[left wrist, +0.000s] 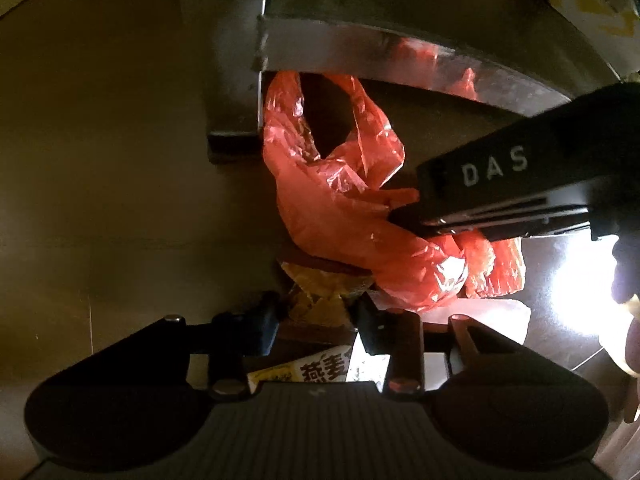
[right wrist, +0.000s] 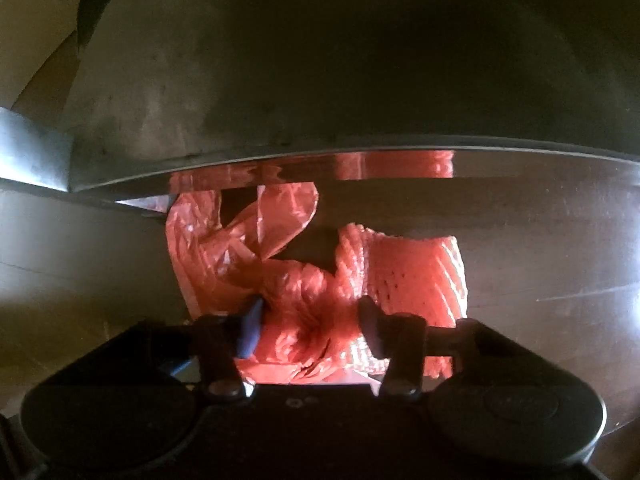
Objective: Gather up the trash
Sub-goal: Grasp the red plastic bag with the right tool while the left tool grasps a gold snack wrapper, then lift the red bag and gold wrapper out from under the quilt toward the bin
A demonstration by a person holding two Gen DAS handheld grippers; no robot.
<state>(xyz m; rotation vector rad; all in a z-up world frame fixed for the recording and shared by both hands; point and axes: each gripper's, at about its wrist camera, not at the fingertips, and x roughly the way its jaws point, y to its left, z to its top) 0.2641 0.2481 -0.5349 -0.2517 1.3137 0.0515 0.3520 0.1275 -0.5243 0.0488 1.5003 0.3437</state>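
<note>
The red plastic bag lies crumpled on the dark floor, its far end tucked against the shiny metal base of a piece of furniture, which mirrors the red along its edge. Just near of the bag, partly under it, sits a yellowish snack wrapper with printed characters, probably another piece of trash to pick up.

The left gripper points steeply down over that wrapper. Its jaws stand partly open on either side of the crinkled packet; whether the pads already press on it I cannot tell.

The right gripper comes in from the right in the left view, a black body with white letters. In its own view the bag's bunched middle fills the gap between its fingers, and the plastic puckers there, so it seems to be pinching the film, though a firm hold is not certain.

The bag likely sits as it does because it drifted against the base. That metal edge blocks the far side; the floor to the left and near is open, so lifting up and back looks the freest way out.
</note>
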